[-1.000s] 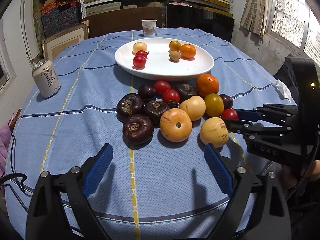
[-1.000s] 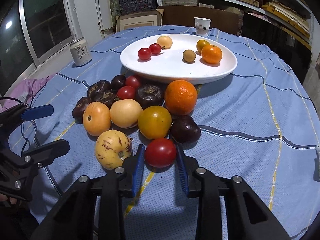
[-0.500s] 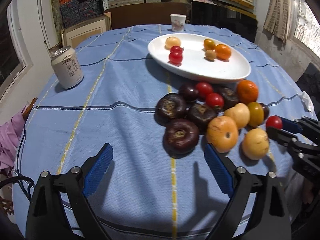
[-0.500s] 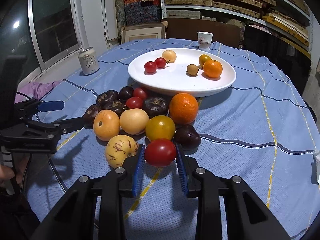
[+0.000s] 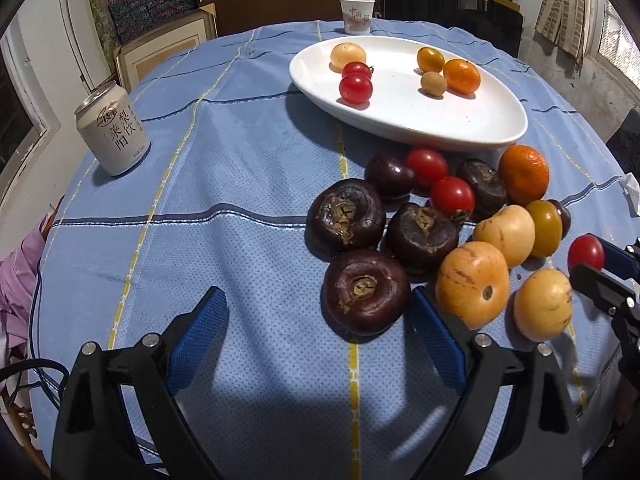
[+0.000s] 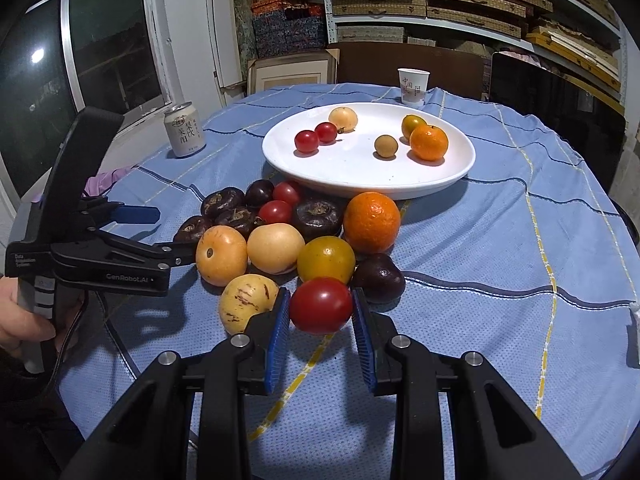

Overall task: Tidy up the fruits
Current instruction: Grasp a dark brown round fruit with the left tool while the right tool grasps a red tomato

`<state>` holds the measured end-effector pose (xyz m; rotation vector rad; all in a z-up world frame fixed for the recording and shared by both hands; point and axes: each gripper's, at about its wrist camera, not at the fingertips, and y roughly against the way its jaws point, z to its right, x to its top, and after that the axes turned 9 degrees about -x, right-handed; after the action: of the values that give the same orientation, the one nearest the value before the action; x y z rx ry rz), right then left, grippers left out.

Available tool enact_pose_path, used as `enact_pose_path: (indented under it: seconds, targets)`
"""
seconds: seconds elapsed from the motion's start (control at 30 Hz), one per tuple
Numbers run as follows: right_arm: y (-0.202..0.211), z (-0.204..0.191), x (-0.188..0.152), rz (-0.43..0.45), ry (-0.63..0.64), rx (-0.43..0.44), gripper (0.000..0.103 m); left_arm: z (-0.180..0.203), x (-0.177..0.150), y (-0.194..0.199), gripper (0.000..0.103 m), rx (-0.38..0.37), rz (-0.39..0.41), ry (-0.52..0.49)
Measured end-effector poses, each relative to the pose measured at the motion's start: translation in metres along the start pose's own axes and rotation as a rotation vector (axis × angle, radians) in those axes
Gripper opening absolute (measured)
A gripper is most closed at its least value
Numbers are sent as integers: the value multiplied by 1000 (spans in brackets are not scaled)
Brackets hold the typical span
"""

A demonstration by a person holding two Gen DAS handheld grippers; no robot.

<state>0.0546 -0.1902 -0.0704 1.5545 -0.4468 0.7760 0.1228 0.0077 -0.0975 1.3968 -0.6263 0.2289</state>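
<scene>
My right gripper (image 6: 320,300) is shut on a red tomato (image 6: 321,306) at the near edge of the fruit pile; the tomato (image 5: 586,252) also shows at the right edge of the left wrist view. My left gripper (image 5: 316,304) stands open just above the blue tablecloth. A dark purple fruit (image 5: 366,292) lies between its fingers, close to the right finger (image 5: 430,320) and not gripped. The pile holds dark purple, red, yellow and orange fruits. Beyond it the white plate (image 5: 400,136) carries two small red tomatoes, a pale fruit, a yellow one, a small brown one and an orange.
A drink can (image 5: 114,132) stands at the left of the table, and a paper cup (image 5: 357,16) at the far edge behind the plate. A white tissue (image 5: 630,188) lies at the right edge. Dark chairs and stacked shelves stand behind the table.
My left gripper has moved left and lower toward the dark purple fruits, which now sit by its right finger. The right gripper has kept its grip on the tomato and tilted up slightly.
</scene>
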Motion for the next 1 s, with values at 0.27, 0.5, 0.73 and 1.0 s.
enact_pose_path:
  seconds: [0.27,0.5,0.73,1.0]
  targets:
    - [0,1,0,1,-9,8,31,0,3,-5,80,5,5,-8]
    - [0,0,1,-3,-6,4,31,-2,3,-7,89,9,-2,2]
    - [0,0,1,-6,-13,8,31,11,0,0,44,-8,38,-63]
    - [0,2,1,-2,-17,11,31,0,0,2,47,-46,39,-6]
